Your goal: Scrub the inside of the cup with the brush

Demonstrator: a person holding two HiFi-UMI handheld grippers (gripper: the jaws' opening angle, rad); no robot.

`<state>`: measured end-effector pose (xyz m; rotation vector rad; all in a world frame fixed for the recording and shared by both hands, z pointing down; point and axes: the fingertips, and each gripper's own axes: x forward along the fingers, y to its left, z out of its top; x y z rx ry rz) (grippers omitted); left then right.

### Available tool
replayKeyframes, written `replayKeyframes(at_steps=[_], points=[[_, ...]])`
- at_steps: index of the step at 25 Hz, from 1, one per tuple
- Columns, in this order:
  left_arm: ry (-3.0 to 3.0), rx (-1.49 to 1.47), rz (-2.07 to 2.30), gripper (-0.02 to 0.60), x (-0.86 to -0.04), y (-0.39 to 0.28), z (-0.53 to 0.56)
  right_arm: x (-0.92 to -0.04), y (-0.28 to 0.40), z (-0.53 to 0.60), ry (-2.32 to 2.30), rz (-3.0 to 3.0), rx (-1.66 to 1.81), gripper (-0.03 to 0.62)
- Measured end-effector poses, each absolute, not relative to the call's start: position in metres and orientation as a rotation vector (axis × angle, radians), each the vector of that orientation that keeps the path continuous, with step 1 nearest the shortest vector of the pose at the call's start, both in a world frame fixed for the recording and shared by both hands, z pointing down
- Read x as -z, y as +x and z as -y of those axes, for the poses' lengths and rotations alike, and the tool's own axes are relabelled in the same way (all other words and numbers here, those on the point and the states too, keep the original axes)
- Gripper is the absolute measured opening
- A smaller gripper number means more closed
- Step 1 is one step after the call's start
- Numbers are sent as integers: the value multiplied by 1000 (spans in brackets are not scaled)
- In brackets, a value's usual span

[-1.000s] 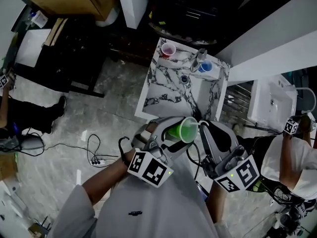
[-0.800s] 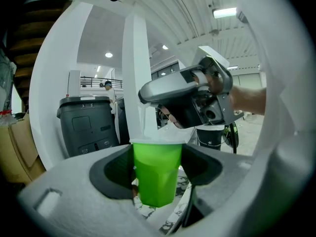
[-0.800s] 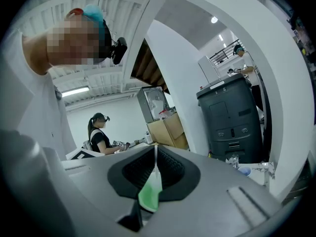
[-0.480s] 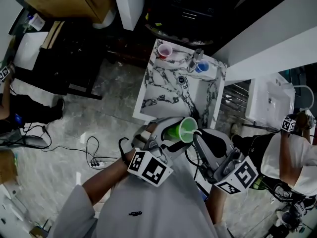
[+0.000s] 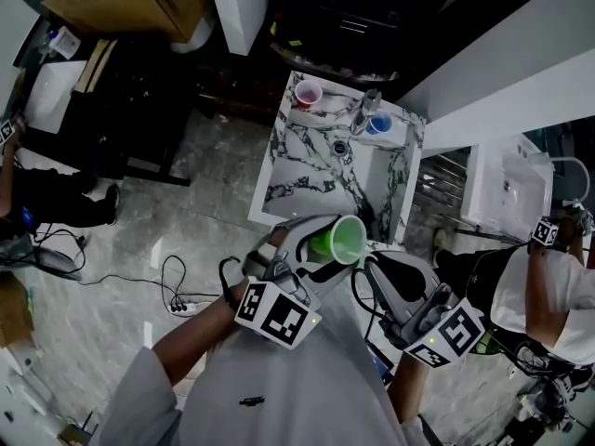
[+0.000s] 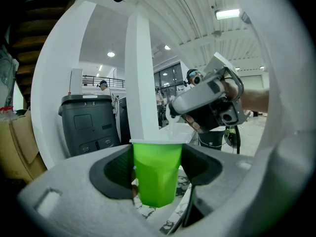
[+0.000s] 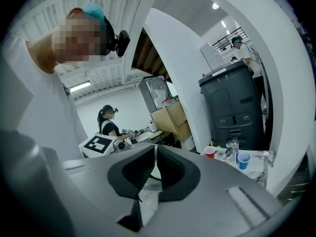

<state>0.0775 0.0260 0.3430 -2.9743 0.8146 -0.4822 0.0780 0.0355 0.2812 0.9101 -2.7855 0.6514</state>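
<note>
Above marble counter (image 5: 307, 170): clamping green cup (image 6: 157, 172) with left gripper (image 5: 316, 249), pinching brush (image 7: 154, 164) with right gripper (image 5: 379, 266), no scrubbing yet tbh.

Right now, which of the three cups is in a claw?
The green cup, gripped by the left claw; the red cup and the blue cup stand loose on the marbled counter.

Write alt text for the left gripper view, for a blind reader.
The left gripper holds an upright green cup between its two dark jaw pads. Behind stand a white pillar and a dark grey bin; up and to the right, a hand holds the right gripper.
</note>
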Motion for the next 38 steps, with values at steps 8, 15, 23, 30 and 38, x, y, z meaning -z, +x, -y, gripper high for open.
replayKeyframes(at_steps=[8, 15, 23, 30, 38], points=[[-2974, 477, -799, 304, -341, 78, -23, -292, 83, -13, 1011, 2714, -606, 23], [-2978, 472, -785, 304, -340, 78, -19, -284, 70, 6, 1025, 2771, -596, 23], [-2974, 476, -831, 304, -344, 69, -11, -280, 49, 8, 931, 2857, -697, 23], [-2977, 476, -868, 304, -346, 61, -7, -283, 45, -4, 818, 2858, -746, 23], [-2958, 479, -910, 304, -345, 52, 2, -293, 62, -11, 865, 2802, -743, 23]])
